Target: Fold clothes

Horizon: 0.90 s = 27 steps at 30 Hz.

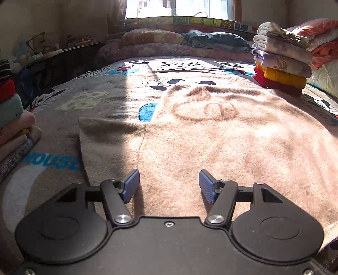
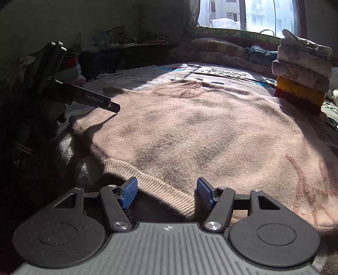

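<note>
A fuzzy beige-pink sweater (image 1: 221,135) lies spread flat on a cartoon-print blanket (image 1: 101,99) that covers the bed, filling the near and middle part of both views. It has a darker brown looping outline design on its far part, near the neckline, and its pile is brushed in uneven patches. Sun falls across most of it; a band of shadow crosses its left side.

The left gripper (image 1: 169,186) hovers low over the sweater's near left part, its blue-padded fingers (image 1: 132,185) spread apart with only fabric between them. The right gripper (image 2: 166,195) sits at the near edge, fingers (image 2: 128,195) likewise apart, and the sweater's ribbed hem (image 2: 152,186) runs diagonally through the gap without being pinched.

Only the right wrist view shows that ribbed hem and the dark bedding under it, and it also shows the left gripper (image 2: 115,107) from the side, at the sweater's left edge. Only the left wrist view shows the blue lettering on the blanket at near left, the sweater's straight left edge over it, and a stack of folded clothes (image 1: 12,127) at the far left side of the frame.

A second folded stack (image 1: 281,65), pale pieces over yellow and red, stands at the far right, just beside the sweater's far right corner. Pillows and rolled bedding (image 1: 160,40) line the far edge under a window (image 1: 179,8). Between the sweater and those pillows the blanket lies open, and a strip of it is free along the left
</note>
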{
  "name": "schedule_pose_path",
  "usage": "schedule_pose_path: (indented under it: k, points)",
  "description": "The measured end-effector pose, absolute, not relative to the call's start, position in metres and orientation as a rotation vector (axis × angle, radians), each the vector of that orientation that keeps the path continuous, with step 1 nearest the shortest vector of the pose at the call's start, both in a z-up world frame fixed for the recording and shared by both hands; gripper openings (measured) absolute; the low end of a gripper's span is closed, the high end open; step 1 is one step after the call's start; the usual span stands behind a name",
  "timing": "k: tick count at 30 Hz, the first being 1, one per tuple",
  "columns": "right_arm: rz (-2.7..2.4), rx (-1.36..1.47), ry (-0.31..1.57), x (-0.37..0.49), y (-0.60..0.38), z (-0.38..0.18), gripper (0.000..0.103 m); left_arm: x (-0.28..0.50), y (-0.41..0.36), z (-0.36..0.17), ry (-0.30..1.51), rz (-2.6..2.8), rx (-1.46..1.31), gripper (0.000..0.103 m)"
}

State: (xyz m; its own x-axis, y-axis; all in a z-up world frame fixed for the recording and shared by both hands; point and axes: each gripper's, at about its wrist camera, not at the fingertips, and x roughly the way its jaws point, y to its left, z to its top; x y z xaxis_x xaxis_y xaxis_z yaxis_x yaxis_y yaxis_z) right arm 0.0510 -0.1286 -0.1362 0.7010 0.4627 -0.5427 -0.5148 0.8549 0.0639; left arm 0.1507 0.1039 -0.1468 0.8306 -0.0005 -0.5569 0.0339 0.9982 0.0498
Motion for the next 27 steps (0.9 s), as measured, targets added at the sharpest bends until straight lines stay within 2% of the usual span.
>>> schedule_pose_path:
  k: [3,8,13,16,20,25,27]
  points:
    - [0.466,-0.072,0.523,0.043,-0.147,-0.133,0.058,0.131,0.075,-0.148,0.559,-0.103,0.066,0.061]
    - [0.348,0.032,0.492,0.056,-0.19,-0.135,0.059,0.118,0.037,-0.172,0.642,-0.118,0.21,0.062]
    - [0.269,0.238,0.506,0.087,-0.244,-0.14,0.048,0.115,0.009,-0.162,0.578,-0.185,0.168,0.061]
    - [0.219,0.337,0.511,0.13,-0.276,-0.132,0.048,0.112,-0.008,-0.156,0.539,-0.224,0.143,0.061]
    - [0.199,0.327,0.574,0.205,-0.295,-0.123,0.048,0.111,-0.03,-0.15,0.494,-0.276,0.112,0.061]
    - [0.189,0.261,0.69,0.306,-0.304,-0.123,0.049,0.13,-0.043,-0.172,0.598,-0.305,0.117,0.062]
    - [0.2,0.251,0.719,0.343,-0.305,-0.125,0.049,0.132,-0.043,-0.179,0.602,-0.319,0.122,0.068]
